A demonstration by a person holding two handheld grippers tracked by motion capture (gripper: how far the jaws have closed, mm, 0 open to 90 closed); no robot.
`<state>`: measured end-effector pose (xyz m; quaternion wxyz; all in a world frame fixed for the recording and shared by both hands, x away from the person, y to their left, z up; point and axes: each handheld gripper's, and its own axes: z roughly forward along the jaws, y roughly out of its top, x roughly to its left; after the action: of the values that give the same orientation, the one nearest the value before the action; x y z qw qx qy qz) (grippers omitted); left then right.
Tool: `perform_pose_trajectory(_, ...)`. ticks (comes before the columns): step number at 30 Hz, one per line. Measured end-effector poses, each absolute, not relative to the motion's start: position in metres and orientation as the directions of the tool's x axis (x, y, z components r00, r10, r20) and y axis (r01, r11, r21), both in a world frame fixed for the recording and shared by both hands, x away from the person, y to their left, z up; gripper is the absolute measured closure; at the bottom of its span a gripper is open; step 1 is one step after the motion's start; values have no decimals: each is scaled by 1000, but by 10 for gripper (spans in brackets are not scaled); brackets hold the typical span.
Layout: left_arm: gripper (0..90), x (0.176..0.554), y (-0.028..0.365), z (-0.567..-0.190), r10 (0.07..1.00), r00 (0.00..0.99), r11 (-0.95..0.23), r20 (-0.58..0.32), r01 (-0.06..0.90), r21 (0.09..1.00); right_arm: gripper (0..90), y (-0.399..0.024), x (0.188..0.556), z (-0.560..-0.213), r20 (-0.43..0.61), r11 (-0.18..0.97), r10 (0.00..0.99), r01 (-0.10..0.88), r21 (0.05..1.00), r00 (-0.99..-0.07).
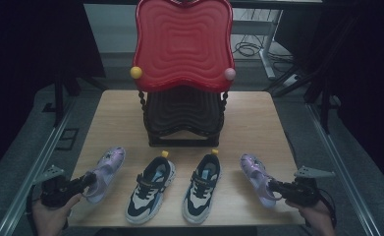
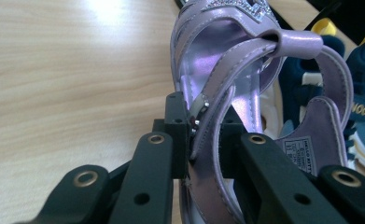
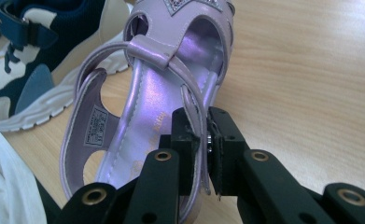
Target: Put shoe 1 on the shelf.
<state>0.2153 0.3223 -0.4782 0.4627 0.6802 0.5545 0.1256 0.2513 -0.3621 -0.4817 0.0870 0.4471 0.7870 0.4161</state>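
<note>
Two purple sandals lie near the front of the wooden table (image 1: pixel 258 118), one at each end of a row of shoes. My left gripper (image 1: pixel 89 181) is shut on the ankle strap of the left purple sandal (image 1: pixel 106 172); in the left gripper view the jaws pinch that strap (image 2: pixel 208 116) by its buckle, closing the left gripper (image 2: pixel 203 128) on it. My right gripper (image 1: pixel 273 186) is shut on the strap of the right purple sandal (image 1: pixel 255 174); the right gripper view shows the right gripper (image 3: pixel 203 135) clamping the thin strap (image 3: pixel 196 109). Both sandals rest on the table.
Between the sandals stand two navy and white sneakers (image 1: pixel 150 189) (image 1: pixel 203 187). Behind them a two-tier shoe rack (image 1: pixel 182 115) with a red wavy top shelf (image 1: pixel 182 44) stands at the table's middle and back. Dark floor and metal rails flank the table.
</note>
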Motion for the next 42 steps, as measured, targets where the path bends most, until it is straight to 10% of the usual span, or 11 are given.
perform_pose_trajectory(42,801,253,278,-449,808,469,45,-356,554,831,811,-318,284,-455,254,177,735,540,823,-629)
